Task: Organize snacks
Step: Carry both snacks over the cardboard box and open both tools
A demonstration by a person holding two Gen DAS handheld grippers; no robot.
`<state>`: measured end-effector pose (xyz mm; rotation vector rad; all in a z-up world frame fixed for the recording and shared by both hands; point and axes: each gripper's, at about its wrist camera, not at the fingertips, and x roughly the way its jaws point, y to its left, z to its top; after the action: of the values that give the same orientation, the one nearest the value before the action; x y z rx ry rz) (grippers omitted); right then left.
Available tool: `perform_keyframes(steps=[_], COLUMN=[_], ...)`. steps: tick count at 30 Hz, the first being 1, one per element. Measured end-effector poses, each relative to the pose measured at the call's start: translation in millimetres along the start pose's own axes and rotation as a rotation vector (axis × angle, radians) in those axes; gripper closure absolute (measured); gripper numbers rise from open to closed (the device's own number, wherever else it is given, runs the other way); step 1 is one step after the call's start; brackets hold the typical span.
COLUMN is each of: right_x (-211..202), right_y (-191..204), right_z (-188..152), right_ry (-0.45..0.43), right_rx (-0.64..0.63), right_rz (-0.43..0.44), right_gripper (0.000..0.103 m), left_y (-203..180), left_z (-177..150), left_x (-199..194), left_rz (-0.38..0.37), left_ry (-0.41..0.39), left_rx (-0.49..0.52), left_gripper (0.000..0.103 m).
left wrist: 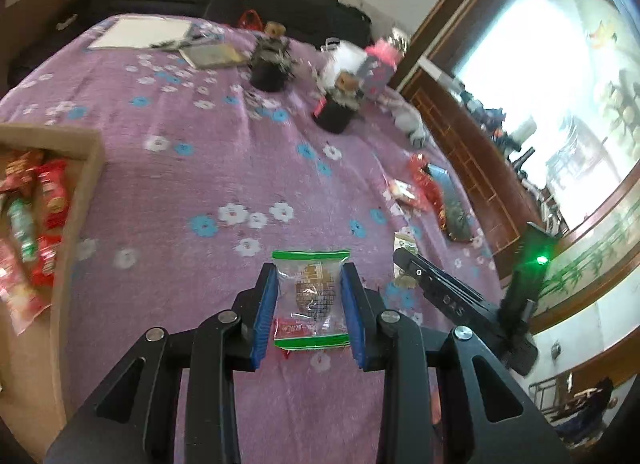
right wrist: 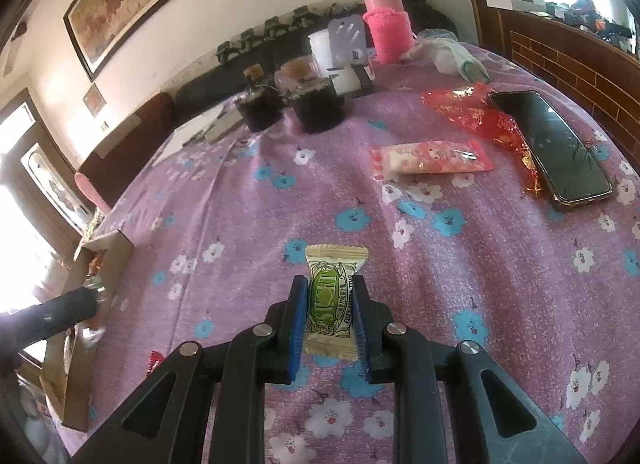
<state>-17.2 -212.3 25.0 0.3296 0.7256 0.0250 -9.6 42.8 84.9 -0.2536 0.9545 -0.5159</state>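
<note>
Partly hidden red packet, blurred carton

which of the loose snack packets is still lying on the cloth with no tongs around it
The pink packet, flat beside the phone. The green-edged clear packet and cream packet each sit between tongs.

The cream snack packet carries a green oval label reading "HOLS". Its smaller print is too fine to read.

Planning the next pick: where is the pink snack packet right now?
In the right wrist view the pink snack packet lies flat on the purple floral tablecloth, upper right, just left of the red wrapper and black phone.
</note>
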Motion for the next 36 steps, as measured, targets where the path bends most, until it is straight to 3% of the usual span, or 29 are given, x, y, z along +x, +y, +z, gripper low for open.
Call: perform_keyframes(steps=[5,10,15,20,26,31,36], right_x=[0,-3,-22,-34,-22,-3,24], right_y=[0,2,27,90,190,262,318], right_z=[-1,-2,-1,-12,-38,-62,-85], right_ry=[0.0,-0.019,-0.058,-0.011,0.095,0.174,0.243], right_rx=[-0.001,-0.011,-0.052,-0.147,-0.326,-0.447,-0.547], right_rz=[-0.011,-0.022,0.003,0.122,0.276,0.344,0.367], right_gripper=[0.081,0.081,0.081,0.081,0.081,0.082,0.082], left_y=[37,99,151,195,221,234,237], left_z=[-16,-36,-54,-67,-76,-77,-75], left_x=[-53,-103,-130,-135,-134,-135,-133], left_rz=[0.075,0.157,0.244,0.285,0.339,0.399,0.366], left_ry=[-0.095,-0.165,-0.187,-0.185,-0.177,-0.174,-0.161], left_rx=[-0.044,-0.167,-0.26,-0.358,-0.396,-0.407,-0.404], left_gripper=[0.074,0.074,0.074,0.073,0.073,0.073,0.072])
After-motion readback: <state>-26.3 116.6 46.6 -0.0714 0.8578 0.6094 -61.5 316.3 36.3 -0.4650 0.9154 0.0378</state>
